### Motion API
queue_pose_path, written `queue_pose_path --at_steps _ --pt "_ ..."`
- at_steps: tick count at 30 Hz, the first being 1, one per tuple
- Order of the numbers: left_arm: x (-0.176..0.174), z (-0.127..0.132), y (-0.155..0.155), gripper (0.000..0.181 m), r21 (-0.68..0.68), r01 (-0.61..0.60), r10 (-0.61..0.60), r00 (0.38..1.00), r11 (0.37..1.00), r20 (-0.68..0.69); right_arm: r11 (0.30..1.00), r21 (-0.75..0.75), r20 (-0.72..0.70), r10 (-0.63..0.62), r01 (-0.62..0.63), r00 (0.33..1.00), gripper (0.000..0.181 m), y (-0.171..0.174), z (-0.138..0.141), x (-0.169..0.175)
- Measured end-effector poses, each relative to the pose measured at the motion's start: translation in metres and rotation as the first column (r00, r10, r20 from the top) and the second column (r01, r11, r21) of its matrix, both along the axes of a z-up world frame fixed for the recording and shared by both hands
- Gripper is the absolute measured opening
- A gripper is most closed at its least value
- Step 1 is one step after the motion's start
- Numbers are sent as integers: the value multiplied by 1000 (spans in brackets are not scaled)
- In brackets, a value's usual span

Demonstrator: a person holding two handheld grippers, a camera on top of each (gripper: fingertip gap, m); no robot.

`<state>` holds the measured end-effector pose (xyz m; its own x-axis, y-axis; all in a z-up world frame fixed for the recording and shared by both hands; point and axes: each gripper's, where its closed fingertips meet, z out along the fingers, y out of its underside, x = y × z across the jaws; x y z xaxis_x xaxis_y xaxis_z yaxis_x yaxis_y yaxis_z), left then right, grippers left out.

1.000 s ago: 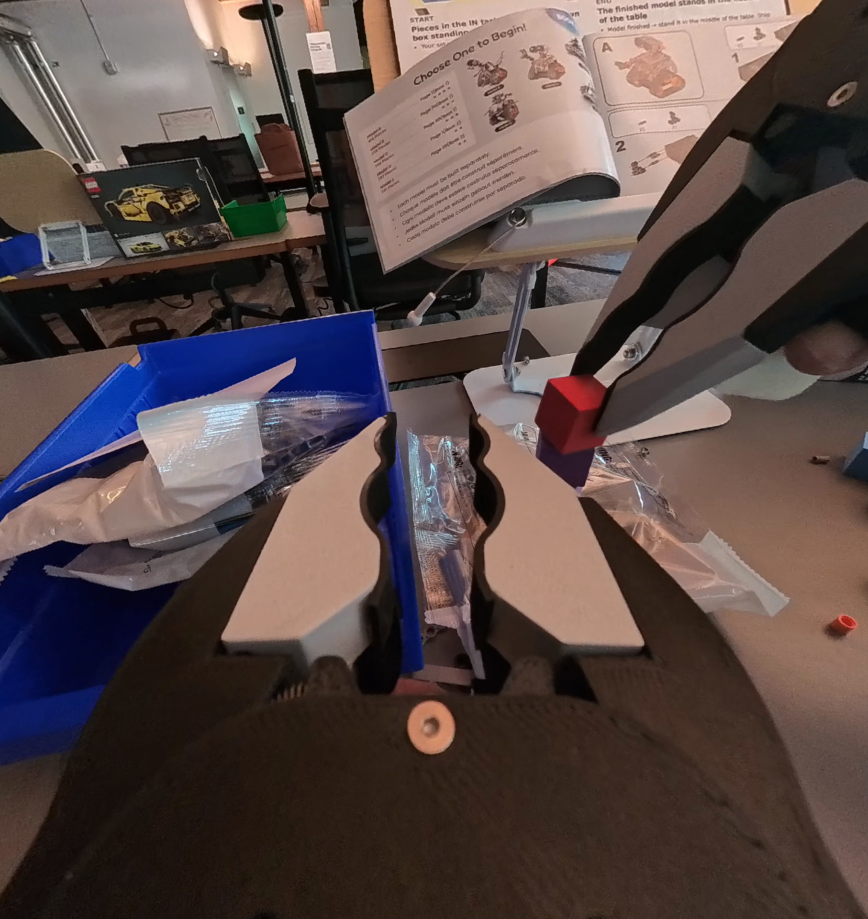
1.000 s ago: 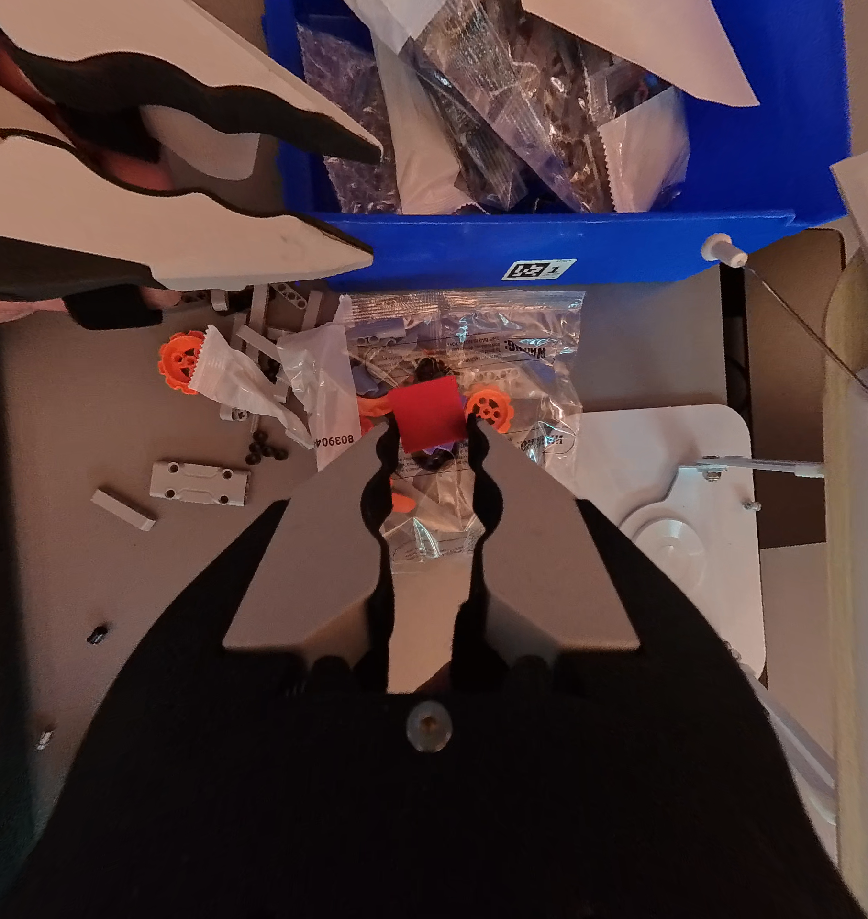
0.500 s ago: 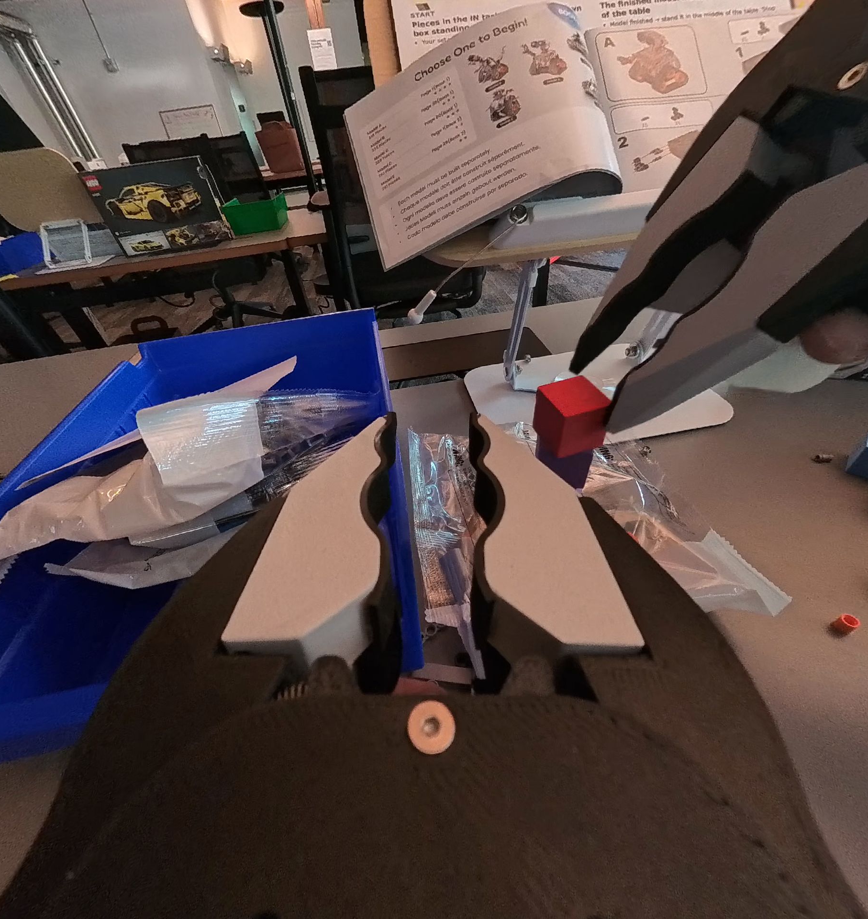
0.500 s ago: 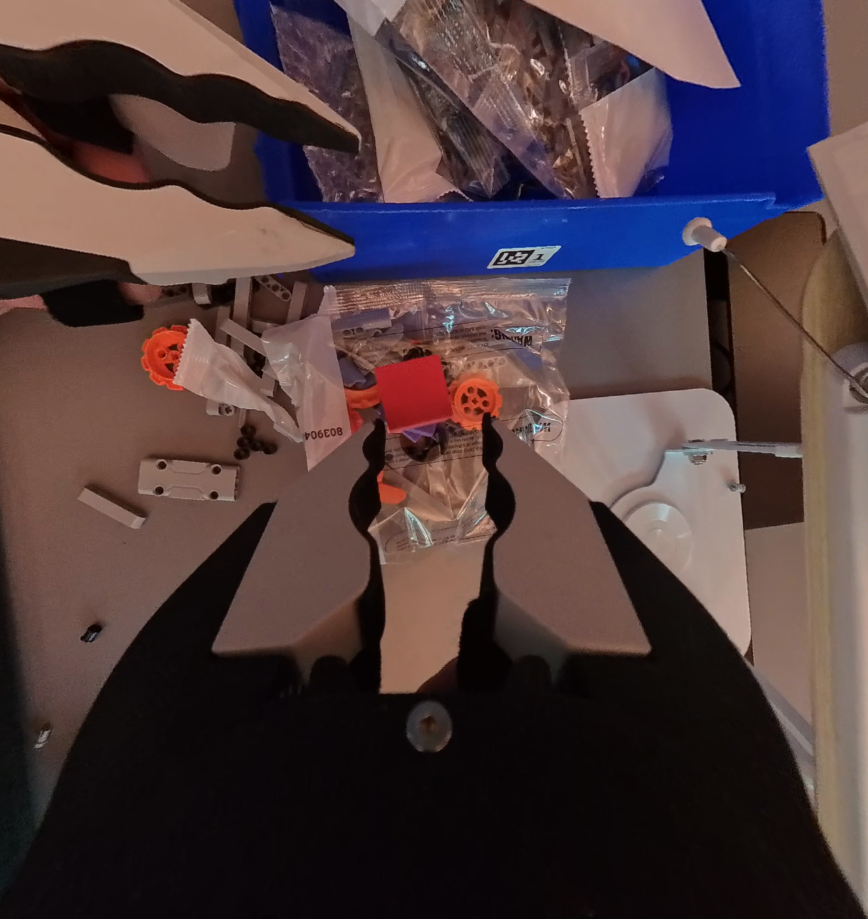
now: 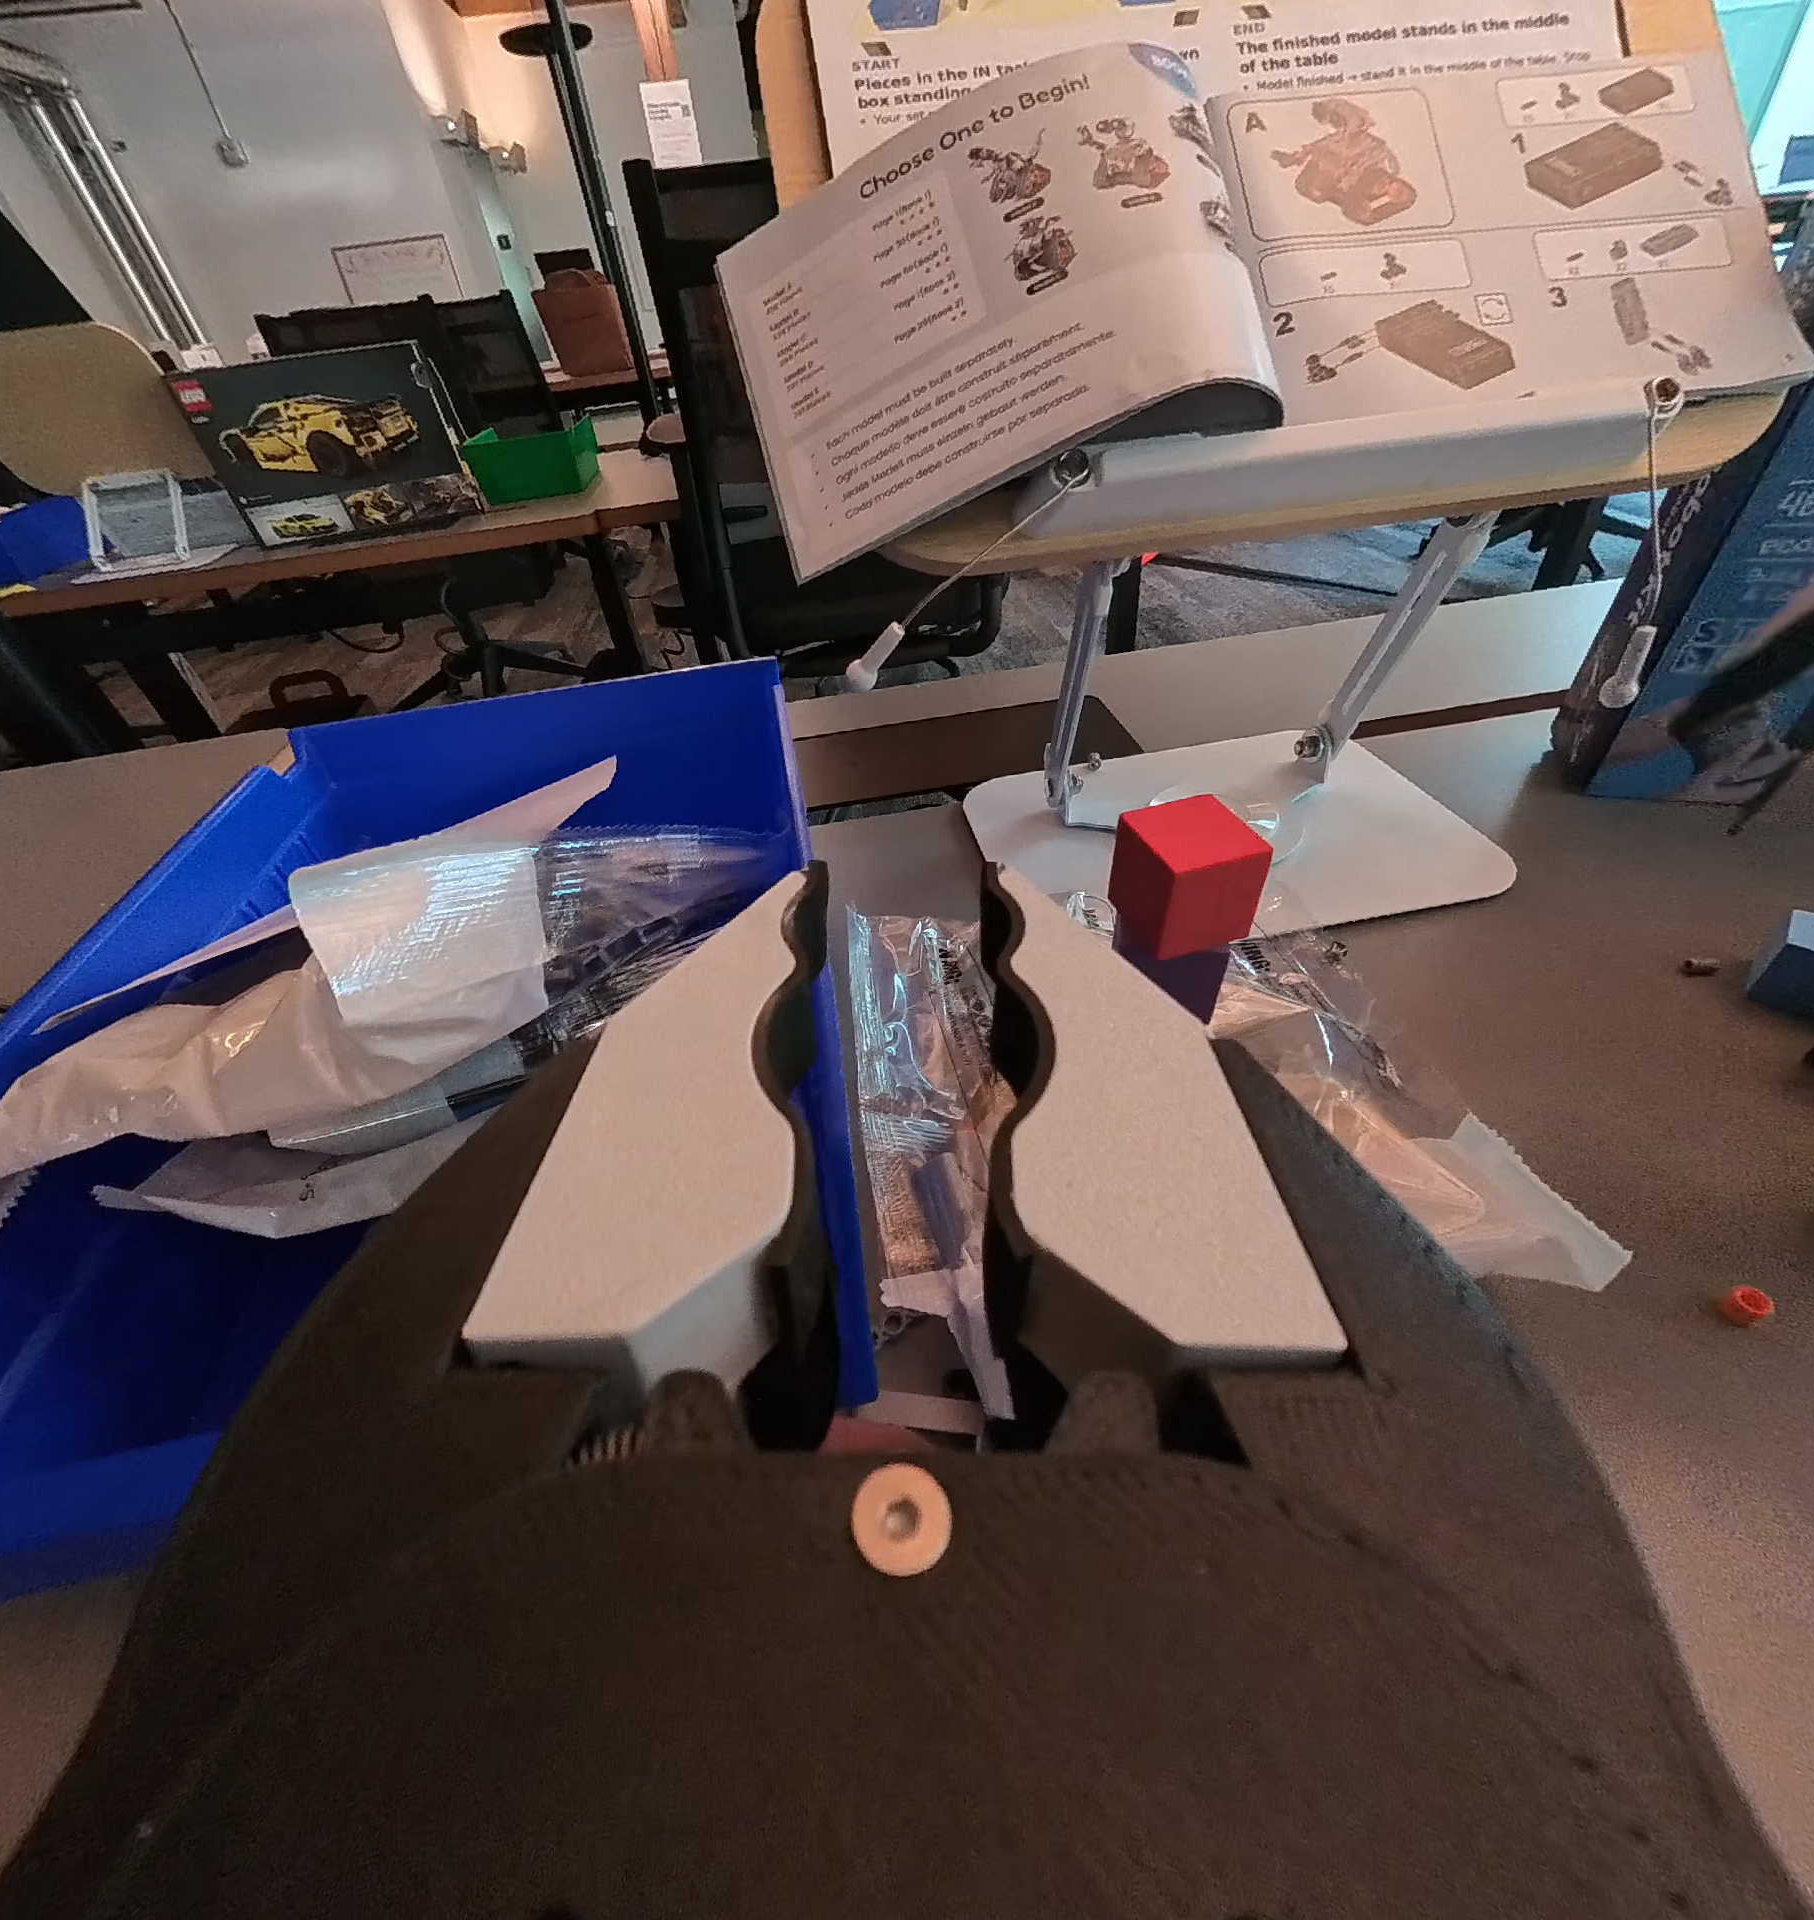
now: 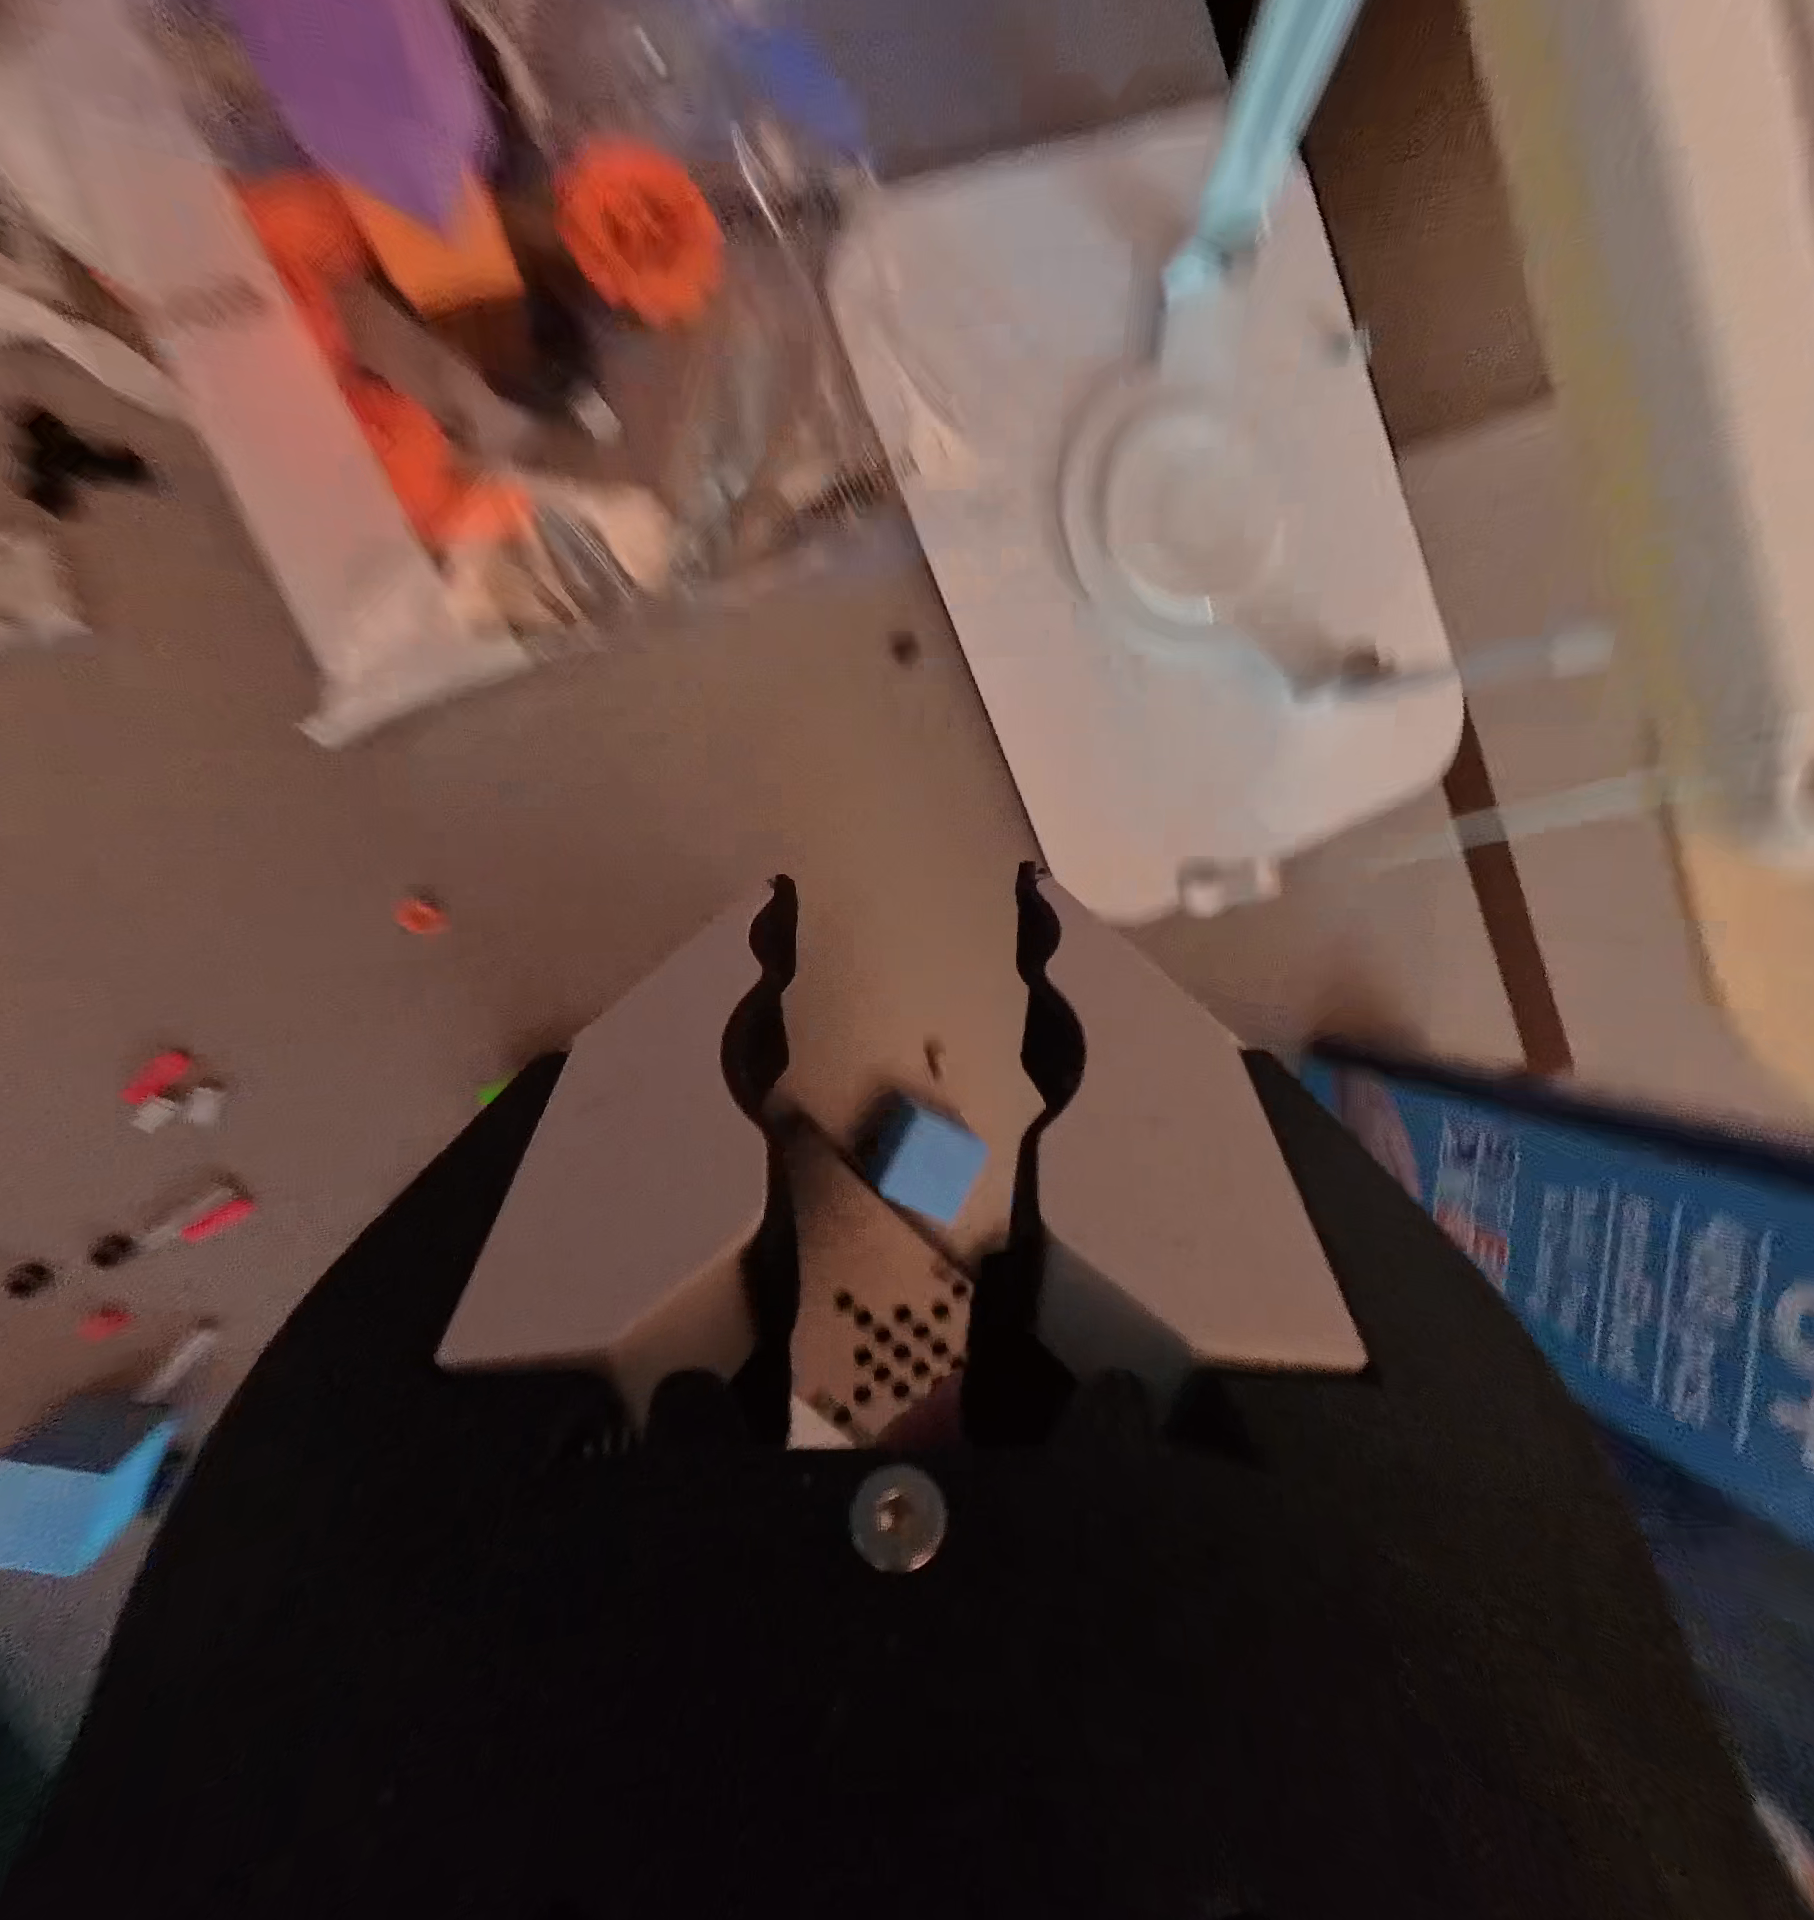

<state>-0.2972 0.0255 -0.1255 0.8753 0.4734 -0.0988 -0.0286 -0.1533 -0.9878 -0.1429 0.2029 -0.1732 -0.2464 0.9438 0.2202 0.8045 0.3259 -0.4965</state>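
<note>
Left gripper (image 5: 903,914) spread, empty, beside bin (image 5: 737,727); red cube (image 5: 1189,873) stacks on purple block just right of it; right gripper (image 6: 898,883) spread, over light-blue cube (image 6: 929,1164).

You're in an office-type workroom: rows of desks (image 5: 383,561), office chairs (image 5: 716,436), whiteboard (image 5: 396,268) on the wall.

The left hand-held gripper (image 5: 901,914) hovers with its jaws parted over a clear plastic bag (image 5: 924,1091) lying just beside the blue bin (image 5: 529,743) on the bench (image 5: 1661,1091). A red cube (image 5: 1189,873) sits atop a purple block (image 5: 1183,982) on another bag, near a white book stand (image 5: 1402,842) holding an open booklet (image 5: 1142,270).
</note>
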Motion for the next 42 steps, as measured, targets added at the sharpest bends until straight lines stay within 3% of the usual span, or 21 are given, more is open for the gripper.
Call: queue_pose_path --at_steps 3,6,9,12,16,22,26,32,42 --pt "0 0 0 28 0 -1 1 1000 1000 0 994 27 80 -107 105 991 43 36 -36 34" --pt "-1 -1 0 28 -2 -7 7 1000 1000 4 987 11 154 -157 158 975 45 49 -65 58" --pt "-2 -2 0 28 -2 -11 11 1000 1000 6 979 -10 180 -197 202 964 43 58 -80 69" --pt "-2 -2 0 28 -3 -14 14 1000 1000 5 976 -58 171 -199 211 965 28 57 -86 68" --pt "-3 -2 0 28 -1 -16 16 1000 1000 5 986 -45 82 -159 163 984 27 45 -60 54" --pt "-3 -3 1 28 -4 -17 17 1000 1000 6 989 -50 -159 128 -138 979 27 -47 37 -16" --pt "-6 -4 0 27 -1 -22 22 1000 1000 12 963 -38 -182 257 -268 949 27 -96 72 -59" --pt "-5 -5 2 27 -6 -15 15 1000 1000 12 943 -15 -105 329 -332 939 27 -124 76 -101" --pt "-3 -3 3 27 3 -6 6 1000 1000 12 943 -6 40 332 -332 942 27 -129 52 -115"
